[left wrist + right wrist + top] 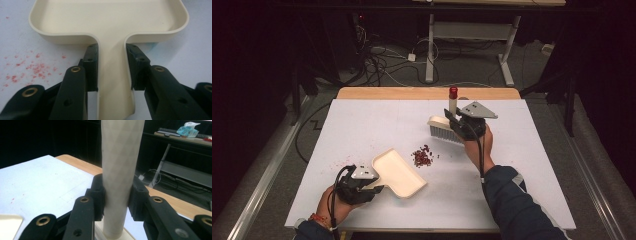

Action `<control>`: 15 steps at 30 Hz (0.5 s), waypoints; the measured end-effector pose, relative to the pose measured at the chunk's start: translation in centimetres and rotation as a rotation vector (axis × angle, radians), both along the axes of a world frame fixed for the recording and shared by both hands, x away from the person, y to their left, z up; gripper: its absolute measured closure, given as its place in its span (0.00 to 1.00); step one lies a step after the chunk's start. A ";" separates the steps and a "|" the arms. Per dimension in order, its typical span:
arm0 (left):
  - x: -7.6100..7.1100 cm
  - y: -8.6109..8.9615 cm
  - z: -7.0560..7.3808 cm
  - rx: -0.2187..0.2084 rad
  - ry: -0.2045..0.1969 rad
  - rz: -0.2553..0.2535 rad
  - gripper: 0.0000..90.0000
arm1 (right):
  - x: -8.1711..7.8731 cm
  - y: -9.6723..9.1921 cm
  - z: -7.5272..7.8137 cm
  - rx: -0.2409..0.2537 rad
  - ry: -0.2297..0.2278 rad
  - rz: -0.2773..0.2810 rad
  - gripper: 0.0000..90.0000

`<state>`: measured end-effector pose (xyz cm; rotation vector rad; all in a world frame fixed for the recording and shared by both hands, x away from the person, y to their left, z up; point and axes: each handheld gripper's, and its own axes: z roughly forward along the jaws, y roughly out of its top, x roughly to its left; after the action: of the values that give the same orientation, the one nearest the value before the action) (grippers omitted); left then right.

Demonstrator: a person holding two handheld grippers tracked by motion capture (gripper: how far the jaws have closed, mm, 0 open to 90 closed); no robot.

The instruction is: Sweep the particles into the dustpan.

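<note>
The dustpan [398, 173], a cream plastic tray with a flat handle, lies on the white counter [362, 125] at the near left, its open mouth turned toward the middle of the sheet. The left claw [374, 189] has its jaws clamped on the handle; in the left gripper view the two black pads press the handle's [112, 75] edges from either side, just behind the tray's back wall [65, 37]. Just beyond the pan's far right edge sits a small heap of dark red crumbs [422, 156], close to the pan but not touching it. A faint scatter of pink dust [32, 70] marks the sheet on the left side of the pan.

Farther off and to the right, the right claw [454, 120] grips a hand brush [445, 129]. The brush's pale handle [121, 170] stands nearly upright between the jaws, which pinch it low, just above the block, and its red tip [453, 92] pokes up beyond the claw. The bristles [446, 135] point down and hang a little beyond and to the right of the crumbs, apart from them. A dark sleeve [512, 200] comes in from the near right. Beyond the counter's wooden far edge, cables [382, 60] lie on the floor around a desk frame.
</note>
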<state>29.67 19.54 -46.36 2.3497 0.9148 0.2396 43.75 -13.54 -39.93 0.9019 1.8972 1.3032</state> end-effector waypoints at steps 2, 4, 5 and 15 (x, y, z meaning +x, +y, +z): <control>0.1 -0.1 0.0 -0.002 0.002 0.002 0.71 | 0.2 0.7 -0.5 0.006 0.014 0.000 0.78; 0.2 -0.3 0.0 -0.001 0.001 0.003 0.71 | 0.3 1.5 -1.1 -0.007 0.021 0.005 0.78; 0.2 -0.3 0.0 -0.002 0.000 0.004 0.71 | 0.1 1.8 -1.4 0.004 0.029 0.014 0.78; 0.6 -1.4 -0.1 -0.002 0.001 0.034 0.71 | -3.6 4.2 -2.3 -0.016 0.019 0.094 0.77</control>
<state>30.26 18.18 -46.41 2.3341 0.9557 0.2506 40.14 -9.35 -42.25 0.8288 1.9830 1.3371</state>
